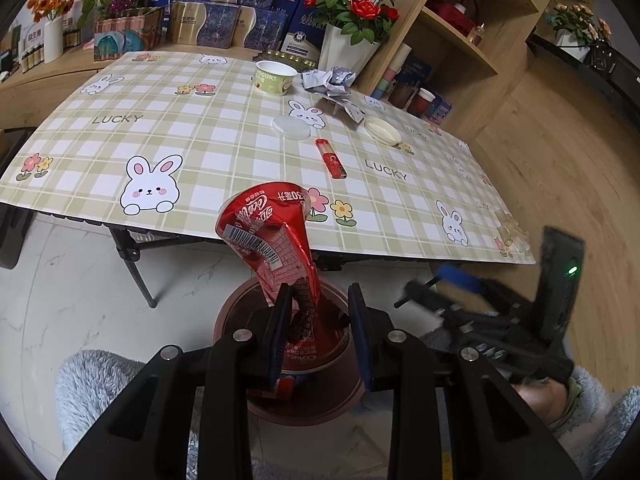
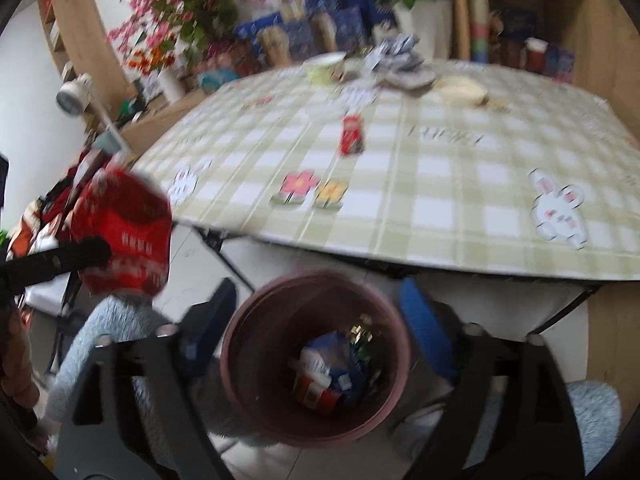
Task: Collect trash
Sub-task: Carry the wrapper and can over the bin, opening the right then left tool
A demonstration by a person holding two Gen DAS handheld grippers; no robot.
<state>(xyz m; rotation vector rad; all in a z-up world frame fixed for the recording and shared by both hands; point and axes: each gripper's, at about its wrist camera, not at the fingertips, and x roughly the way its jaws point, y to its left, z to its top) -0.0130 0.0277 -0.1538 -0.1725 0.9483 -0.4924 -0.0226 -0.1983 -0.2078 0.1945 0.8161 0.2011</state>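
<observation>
My left gripper (image 1: 320, 308) has its fingers apart; a crushed red Coca-Cola can (image 1: 276, 240) stands between them, touching only the left finger (image 1: 280, 320), above a brown bin (image 1: 304, 396). In the right wrist view the can (image 2: 124, 232) is at the left, and the bin (image 2: 316, 356), with wrappers inside, sits between my open right gripper's (image 2: 320, 320) fingers. On the table lie a red lighter (image 1: 330, 158), a yogurt cup (image 1: 275, 77), crumpled paper (image 1: 329, 82), a clear lid (image 1: 291, 128) and a cream lid (image 1: 382, 131).
The table has a green plaid rabbit cloth (image 1: 200, 148) and folding legs (image 1: 136, 264). Boxes and flower vases (image 1: 348, 46) stand behind it, a wooden shelf unit (image 1: 460, 36) at the right. The right gripper (image 1: 500, 316) shows in the left wrist view.
</observation>
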